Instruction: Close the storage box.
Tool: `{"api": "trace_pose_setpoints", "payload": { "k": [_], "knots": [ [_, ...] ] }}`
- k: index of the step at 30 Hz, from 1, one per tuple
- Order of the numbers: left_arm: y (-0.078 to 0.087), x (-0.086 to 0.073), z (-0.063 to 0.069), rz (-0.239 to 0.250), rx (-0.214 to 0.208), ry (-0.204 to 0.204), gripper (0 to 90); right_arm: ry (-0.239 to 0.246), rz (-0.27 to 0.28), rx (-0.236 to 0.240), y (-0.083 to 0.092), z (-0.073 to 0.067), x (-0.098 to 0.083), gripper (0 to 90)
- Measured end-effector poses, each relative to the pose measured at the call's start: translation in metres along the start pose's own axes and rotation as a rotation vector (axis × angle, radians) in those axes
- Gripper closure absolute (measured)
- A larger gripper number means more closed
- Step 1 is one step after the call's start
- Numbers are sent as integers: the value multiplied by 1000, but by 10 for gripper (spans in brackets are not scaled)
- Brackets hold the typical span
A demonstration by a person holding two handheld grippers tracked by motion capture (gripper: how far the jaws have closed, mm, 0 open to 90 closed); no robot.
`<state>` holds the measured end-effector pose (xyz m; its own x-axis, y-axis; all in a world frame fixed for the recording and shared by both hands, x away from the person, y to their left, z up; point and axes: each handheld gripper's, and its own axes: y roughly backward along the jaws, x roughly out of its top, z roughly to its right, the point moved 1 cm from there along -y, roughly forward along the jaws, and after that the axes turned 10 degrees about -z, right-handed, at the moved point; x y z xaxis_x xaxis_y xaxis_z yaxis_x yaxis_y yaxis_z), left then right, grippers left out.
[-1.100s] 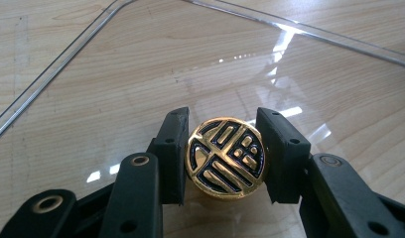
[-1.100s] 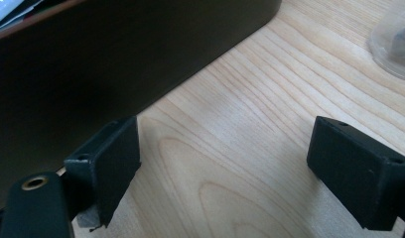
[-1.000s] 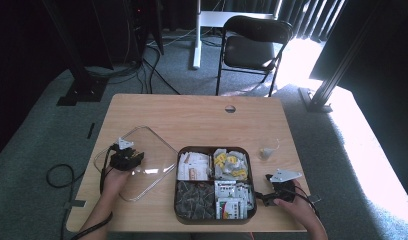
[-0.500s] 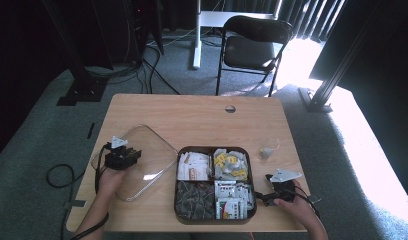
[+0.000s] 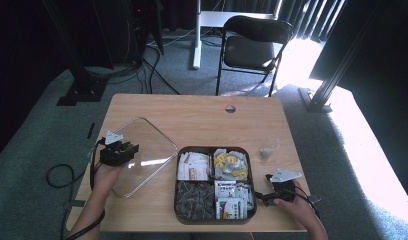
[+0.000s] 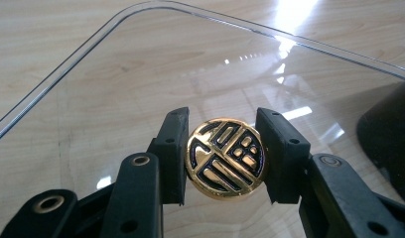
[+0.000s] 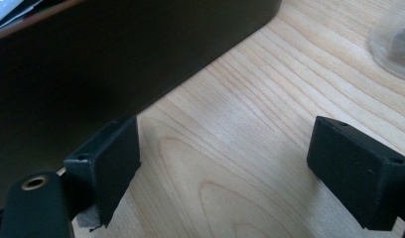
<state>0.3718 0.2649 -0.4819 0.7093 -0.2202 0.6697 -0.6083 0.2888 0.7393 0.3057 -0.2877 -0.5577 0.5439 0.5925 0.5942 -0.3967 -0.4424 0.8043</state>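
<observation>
Squarely between the clamped left tongs (image 6: 225,157), the lid's gold knob (image 6: 225,157); right tongs (image 7: 230,173) wide, empty.

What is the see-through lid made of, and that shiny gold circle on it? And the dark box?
The lid looks like clear plastic, maybe glass: the wood grain shows through it and it glints. The gold knob looks like polished metal with black inlay, mirror-bright. The box seems dark brown, smooth plastic or lacquered wood; the look leaves that open.

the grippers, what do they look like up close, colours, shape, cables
Both tongs are matte black. The left gripper has two blocky rectangular fingers on arms with brass-ringed rivet holes. The right gripper matches. In the high view each carries a grey three-cornered plate and a trailing black cable.
</observation>
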Motion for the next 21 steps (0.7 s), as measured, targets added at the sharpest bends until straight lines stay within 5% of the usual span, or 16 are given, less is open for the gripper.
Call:
{"api": "trace_pose_setpoints", "payload": {
  "k": [5,11,21],
  "knots": [
    [5,6,6,12,-19,-13,590,1,0,0,0,0,0,126],
    [7,13,25,3,-75,-92,590,0,0,0,0,0,0,126],
    [8,19,53,-1,-137,-168,589,0,0,0,0,0,0,126]
  ]
}}
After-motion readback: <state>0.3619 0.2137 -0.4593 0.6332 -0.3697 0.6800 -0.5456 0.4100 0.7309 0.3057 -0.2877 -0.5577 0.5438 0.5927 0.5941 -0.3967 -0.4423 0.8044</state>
